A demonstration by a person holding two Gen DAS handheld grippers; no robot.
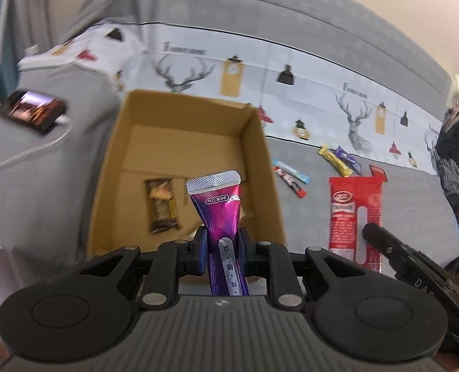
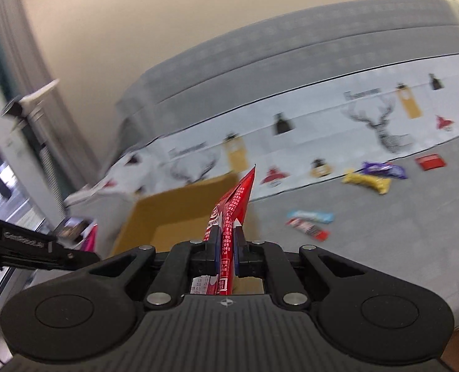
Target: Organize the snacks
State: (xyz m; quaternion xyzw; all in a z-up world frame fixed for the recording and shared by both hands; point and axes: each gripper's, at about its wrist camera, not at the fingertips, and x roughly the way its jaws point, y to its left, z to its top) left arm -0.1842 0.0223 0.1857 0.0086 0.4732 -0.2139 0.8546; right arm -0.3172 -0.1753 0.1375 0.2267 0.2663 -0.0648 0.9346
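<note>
My left gripper (image 1: pixel 222 240) is shut on a purple snack packet (image 1: pixel 215 200), which stands up over the near edge of an open cardboard box (image 1: pixel 260 155). A brown and gold snack bar (image 1: pixel 163 206) lies on the box floor. My right gripper (image 2: pixel 228 243) is shut on a red snack packet (image 2: pixel 234 201), held edge-on above the near side of the box (image 2: pixel 173 207). In the left wrist view the red packet (image 1: pixel 350 217) hangs just right of the box, with the right gripper (image 1: pixel 372 232) on it.
Loose snacks lie on the grey bed right of the box: a yellow pack (image 2: pixel 367 183), a purple pack (image 2: pixel 384 169), a small red pack (image 2: pixel 430 161), a blue stick (image 2: pixel 311 216), a red stick (image 2: pixel 308 231). A phone (image 1: pixel 32 110) with a cable lies left of the box.
</note>
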